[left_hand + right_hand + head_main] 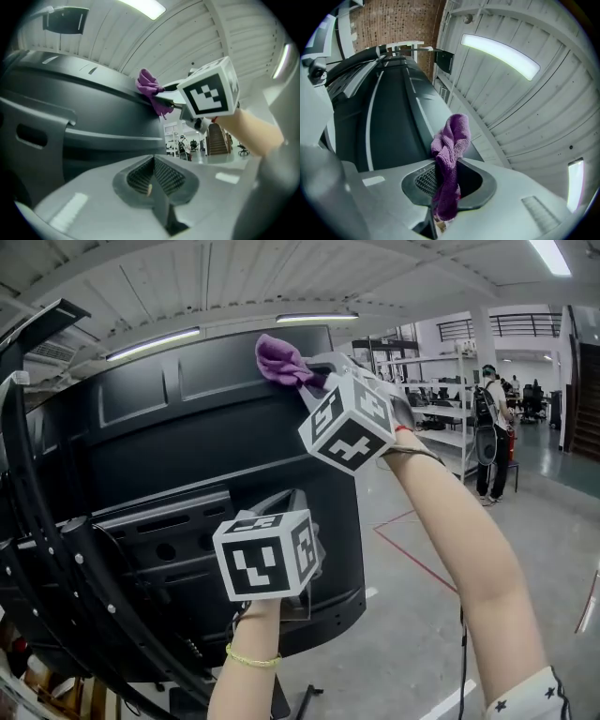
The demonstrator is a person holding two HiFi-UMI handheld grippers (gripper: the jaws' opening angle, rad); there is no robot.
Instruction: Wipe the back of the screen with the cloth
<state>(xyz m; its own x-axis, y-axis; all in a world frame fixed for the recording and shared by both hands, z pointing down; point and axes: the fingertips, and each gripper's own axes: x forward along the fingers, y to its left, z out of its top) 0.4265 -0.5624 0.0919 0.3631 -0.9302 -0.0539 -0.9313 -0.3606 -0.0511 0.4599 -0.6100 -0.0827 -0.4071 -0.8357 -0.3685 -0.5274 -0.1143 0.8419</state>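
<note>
Grey concrete floor [412, 634] with a red line [417, 557] marked on it stretches out past the screen [187, 446], under a white ribbed ceiling [281, 277] with long light strips [152, 343]. Beyond the screen's right edge stand shelving racks [441, 381], and a person [487, 432] with a backpack is well apart from it, back turned. The screen is a large black monitor seen from its moulded rear side, leaning, with raised panels and slots across it. Thick black cables [33, 531] run down at its left edge. The cloth [281, 360], purple and bunched, lies against the top edge of the screen's back, near its upper right corner in the head view. The right claw [445, 187] is clamped on the cloth: the fabric fills the gap between its jaws, with a fold sticking up above them and a tail hanging below. Its marker cube [349, 423] sits just off the screen's right edge. The left claw [154, 180] has its jaws pressed together with nothing between them. It points at the lower part of the screen's back, close to the recessed middle panel; whether it touches the screen cannot be told. A yellow bracelet [251, 659] circles the wrist behind that claw, below the screen's bottom edge.
</note>
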